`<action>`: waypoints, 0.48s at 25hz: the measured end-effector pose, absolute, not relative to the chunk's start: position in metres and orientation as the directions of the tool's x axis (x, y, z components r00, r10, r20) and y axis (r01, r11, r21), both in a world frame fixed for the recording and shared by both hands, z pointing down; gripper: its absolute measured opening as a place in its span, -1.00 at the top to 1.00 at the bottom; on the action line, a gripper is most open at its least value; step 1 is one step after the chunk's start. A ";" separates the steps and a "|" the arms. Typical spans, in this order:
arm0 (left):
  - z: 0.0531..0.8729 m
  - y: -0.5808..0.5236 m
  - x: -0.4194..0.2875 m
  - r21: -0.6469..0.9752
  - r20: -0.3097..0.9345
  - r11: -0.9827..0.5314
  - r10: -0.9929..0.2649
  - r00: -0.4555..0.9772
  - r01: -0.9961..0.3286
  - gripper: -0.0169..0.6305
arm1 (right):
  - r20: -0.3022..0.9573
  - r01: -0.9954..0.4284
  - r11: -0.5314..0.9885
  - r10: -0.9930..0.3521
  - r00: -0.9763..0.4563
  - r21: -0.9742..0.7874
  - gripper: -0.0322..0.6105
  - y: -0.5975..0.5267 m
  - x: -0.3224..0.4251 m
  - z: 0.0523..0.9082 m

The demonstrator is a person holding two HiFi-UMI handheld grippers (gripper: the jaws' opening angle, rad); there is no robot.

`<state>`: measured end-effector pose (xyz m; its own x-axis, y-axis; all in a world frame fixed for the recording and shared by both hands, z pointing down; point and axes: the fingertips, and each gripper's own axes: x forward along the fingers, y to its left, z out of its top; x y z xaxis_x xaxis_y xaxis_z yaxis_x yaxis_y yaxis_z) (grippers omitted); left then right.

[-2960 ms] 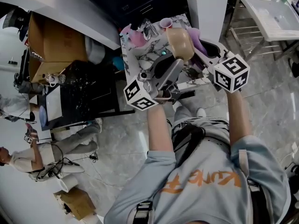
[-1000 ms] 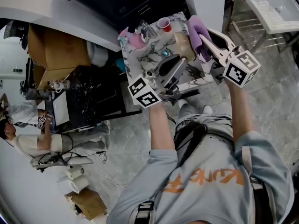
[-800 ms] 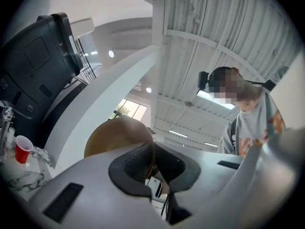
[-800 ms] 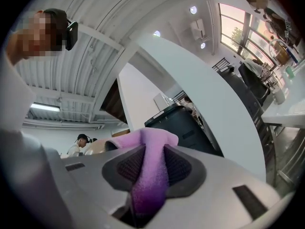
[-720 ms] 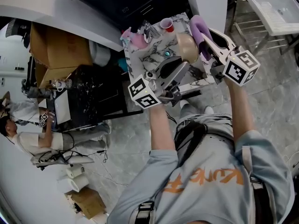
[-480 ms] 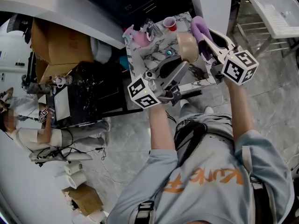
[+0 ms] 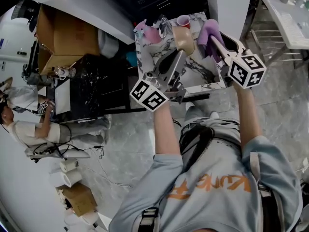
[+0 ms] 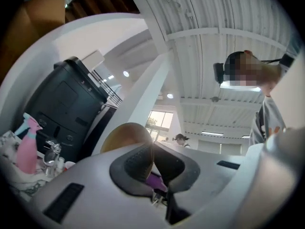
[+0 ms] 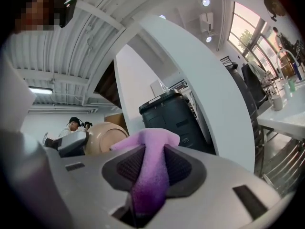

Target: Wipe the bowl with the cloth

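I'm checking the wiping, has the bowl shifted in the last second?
Yes, leftward. In the head view the bowl was below-right of the red cup; now it is straight below it.

Half a second back the bowl (image 7: 182, 38) and the purple cloth (image 7: 210, 33) were pressed together, now there's a gap. The left gripper (image 7: 178, 53) swung the bowl left and a bit farther, off the right gripper (image 7: 214, 41).

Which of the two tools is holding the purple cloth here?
The right tool: its jaws are clamped on the purple cloth, while the left tool grips the rim of the tan bowl instead.
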<state>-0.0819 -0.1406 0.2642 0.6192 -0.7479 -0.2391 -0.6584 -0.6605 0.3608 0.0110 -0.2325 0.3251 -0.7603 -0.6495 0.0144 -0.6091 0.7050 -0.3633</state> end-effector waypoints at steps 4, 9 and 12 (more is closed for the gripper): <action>0.269 -0.149 -0.109 0.396 -0.227 -0.553 -0.833 0.505 -0.733 0.84 | 0.023 -0.610 0.708 -0.646 -0.763 -0.356 0.51 -0.232 0.008 0.326; 0.287 -0.157 -0.135 0.395 -0.136 -0.396 -0.917 0.374 -0.829 0.84 | 0.030 -0.623 0.703 -0.654 -0.756 -0.343 0.51 -0.232 0.012 0.326; 0.303 -0.160 -0.144 0.354 -0.039 -0.311 -0.947 0.318 -0.882 0.84 | 0.035 -0.632 0.701 -0.660 -0.750 -0.329 0.51 -0.233 0.015 0.324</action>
<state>-0.1439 -0.1605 0.3030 0.3183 -0.9472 -0.0386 -0.8821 -0.3109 0.3538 0.0146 -0.2329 0.3243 -0.7502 -0.6604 0.0345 -0.6324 0.7011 -0.3295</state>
